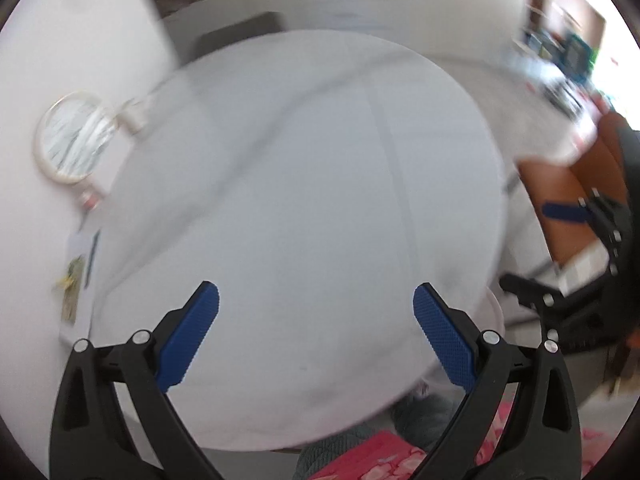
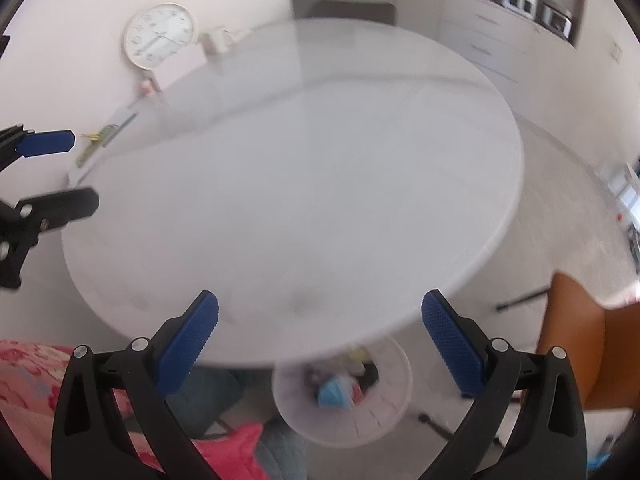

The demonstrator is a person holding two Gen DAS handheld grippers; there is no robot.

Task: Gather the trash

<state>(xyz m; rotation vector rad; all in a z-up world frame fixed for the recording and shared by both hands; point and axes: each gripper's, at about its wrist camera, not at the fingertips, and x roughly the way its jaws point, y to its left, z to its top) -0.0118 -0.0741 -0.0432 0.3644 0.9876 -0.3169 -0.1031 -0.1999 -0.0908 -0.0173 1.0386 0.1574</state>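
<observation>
White wastebasket stands on the floor under the near right edge of the round white counter; its rim is partly hidden by the counter's edge. Inside it: a blue crumpled item, something red beside it, and dark and yellowish bits too blurred to name. In the left wrist view only a sliver of the basket's rim shows past the counter edge. Right gripper hangs over the near counter edge, just above and in front of the basket, jaws spread wide, nothing between them. Left gripper is over the near part of the counter, jaws likewise spread wide and holding nothing. Each gripper appears at the edge of the other's view, apart from one another. Against the wall on the far left: a round white wall clock, a small white box-shaped object beside it, and a flat printed card near the counter's left rim. An orange chair stands to the right of the counter. Pink floral fabric fills the lower left. Both views are motion-blurred.
</observation>
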